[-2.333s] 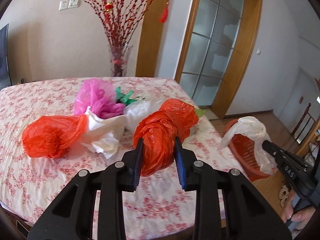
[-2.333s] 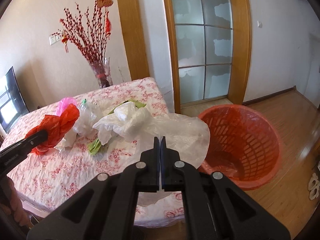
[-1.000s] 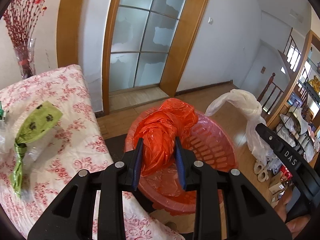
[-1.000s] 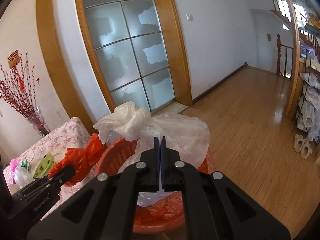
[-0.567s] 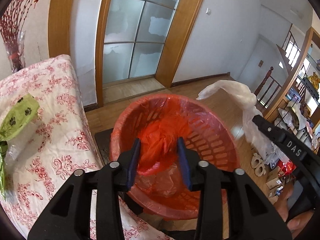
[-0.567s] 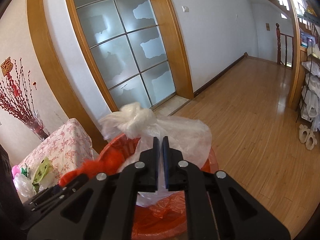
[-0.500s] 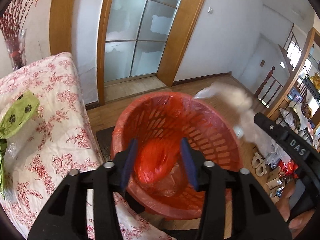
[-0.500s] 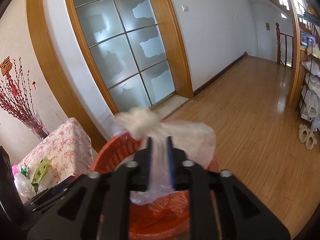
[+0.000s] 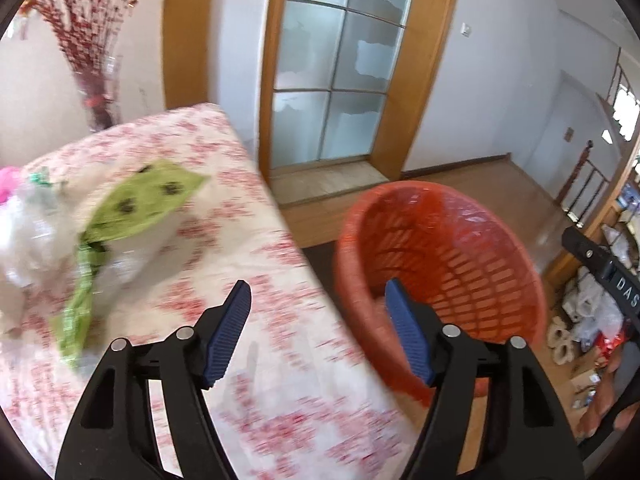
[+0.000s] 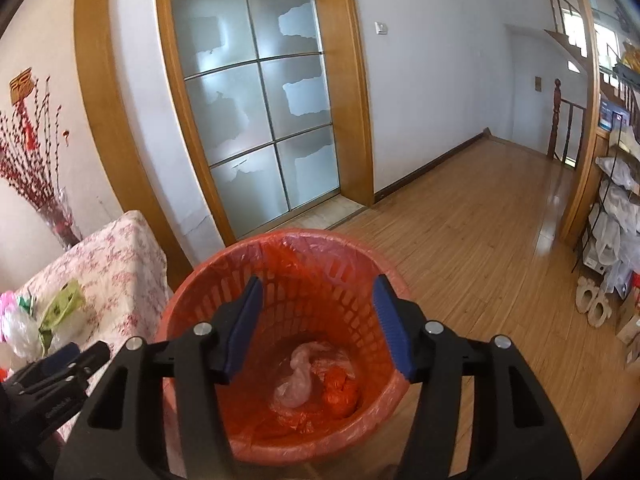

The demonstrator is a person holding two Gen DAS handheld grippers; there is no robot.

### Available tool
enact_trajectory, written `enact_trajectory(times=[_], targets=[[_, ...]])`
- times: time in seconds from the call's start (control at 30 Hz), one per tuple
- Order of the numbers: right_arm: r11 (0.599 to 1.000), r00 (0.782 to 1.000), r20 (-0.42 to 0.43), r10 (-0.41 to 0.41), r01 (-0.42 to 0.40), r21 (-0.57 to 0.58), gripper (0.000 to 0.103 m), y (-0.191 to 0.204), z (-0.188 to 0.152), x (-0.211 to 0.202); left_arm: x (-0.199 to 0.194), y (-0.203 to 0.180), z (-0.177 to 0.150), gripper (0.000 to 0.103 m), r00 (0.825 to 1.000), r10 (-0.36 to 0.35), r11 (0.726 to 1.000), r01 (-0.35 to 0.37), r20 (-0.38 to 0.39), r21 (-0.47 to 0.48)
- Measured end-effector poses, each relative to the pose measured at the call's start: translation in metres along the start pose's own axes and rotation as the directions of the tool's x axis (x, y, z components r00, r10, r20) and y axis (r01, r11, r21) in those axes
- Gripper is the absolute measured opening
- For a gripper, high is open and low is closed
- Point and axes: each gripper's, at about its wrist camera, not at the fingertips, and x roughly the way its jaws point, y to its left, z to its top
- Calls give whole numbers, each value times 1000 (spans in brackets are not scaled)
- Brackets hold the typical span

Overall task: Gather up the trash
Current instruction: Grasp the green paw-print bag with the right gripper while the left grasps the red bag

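An orange basket with an orange liner stands on the floor beside the table. A clear white bag and an orange bag lie on its bottom. My right gripper is open and empty right above the basket. My left gripper is open and empty over the table's corner, with the basket to its right. A green bag with paw prints, a clear bag and a pink bag lie on the floral tablecloth.
A vase of red branches stands at the table's back edge. A frosted glass door in a wooden frame is behind the basket. Wooden floor stretches right toward shelves and slippers.
Both grippers opened and dropped their bags into the basket. The left gripper then swung left, back over the table. The right gripper stays above the basket.
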Motion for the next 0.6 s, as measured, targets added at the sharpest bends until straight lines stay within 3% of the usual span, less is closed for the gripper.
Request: enact_trajectory(times=[0.3, 0.6], targets=[[995, 998, -4, 63, -63, -77, 57, 39, -8, -21, -37, 56, -18, 72, 995, 99, 992, -97, 23, -83], [959, 969, -92, 229, -241, -147, 55, 112, -26, -32, -83, 127, -39, 73, 972, 226, 962, -213, 60, -172]])
